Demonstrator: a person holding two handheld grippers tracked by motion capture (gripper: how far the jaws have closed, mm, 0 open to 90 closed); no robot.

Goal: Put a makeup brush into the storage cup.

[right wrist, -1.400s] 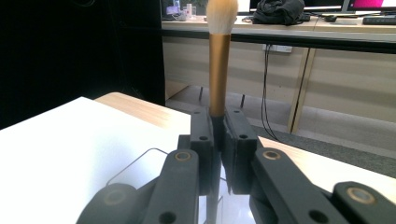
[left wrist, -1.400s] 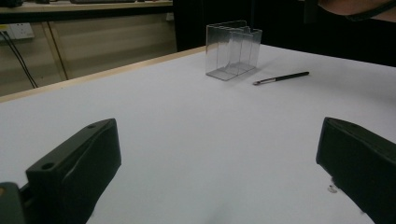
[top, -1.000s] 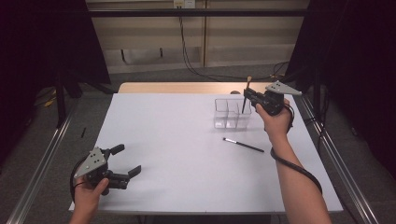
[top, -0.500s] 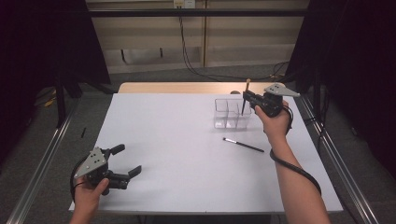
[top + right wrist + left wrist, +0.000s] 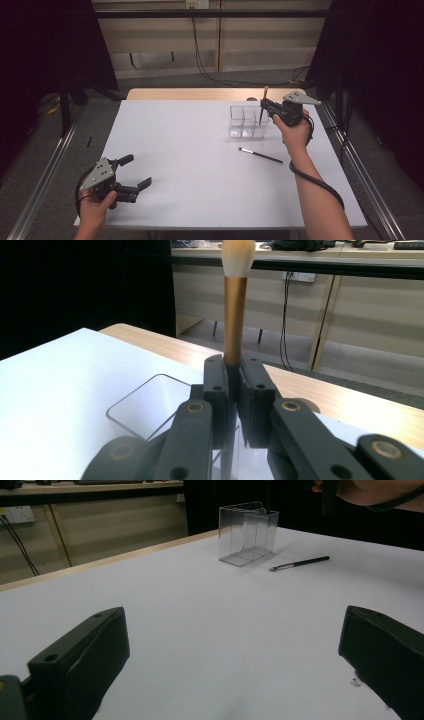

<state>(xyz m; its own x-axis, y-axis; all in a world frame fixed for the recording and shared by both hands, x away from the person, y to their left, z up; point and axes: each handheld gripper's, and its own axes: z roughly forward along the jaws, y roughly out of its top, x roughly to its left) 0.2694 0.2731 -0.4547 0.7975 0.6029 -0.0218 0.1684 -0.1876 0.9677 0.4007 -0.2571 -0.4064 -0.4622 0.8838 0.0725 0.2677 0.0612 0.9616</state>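
Nearest the person, the left gripper point(image 5: 137, 171) rests low over the white table point(image 5: 190, 145) with its jaws wide apart and nothing between them, just as it sat a second ago. Farther out, a thin black make-up brush with a small pale tip point(image 5: 260, 155) lies flat on the white surface, a little short of the clear plastic organiser box with upright dividers point(image 5: 242, 122), and it has not shifted either. At the far side the right gripper point(image 5: 263, 104) is clamped tight on the handle of a second brush, one with a gold ferrule and a fluffy cream-white head point(image 5: 235, 315). It is held upright, bristles up, its dark lower end pointing down at the right-hand end of the organiser. Across the last second almost nothing has changed — the hand sits in the same spot over the box and the grip is as firm as before. I judge this a pause for alignment just before lowering — the brush is not yet released into a compartment, and the black one remains to be collected.
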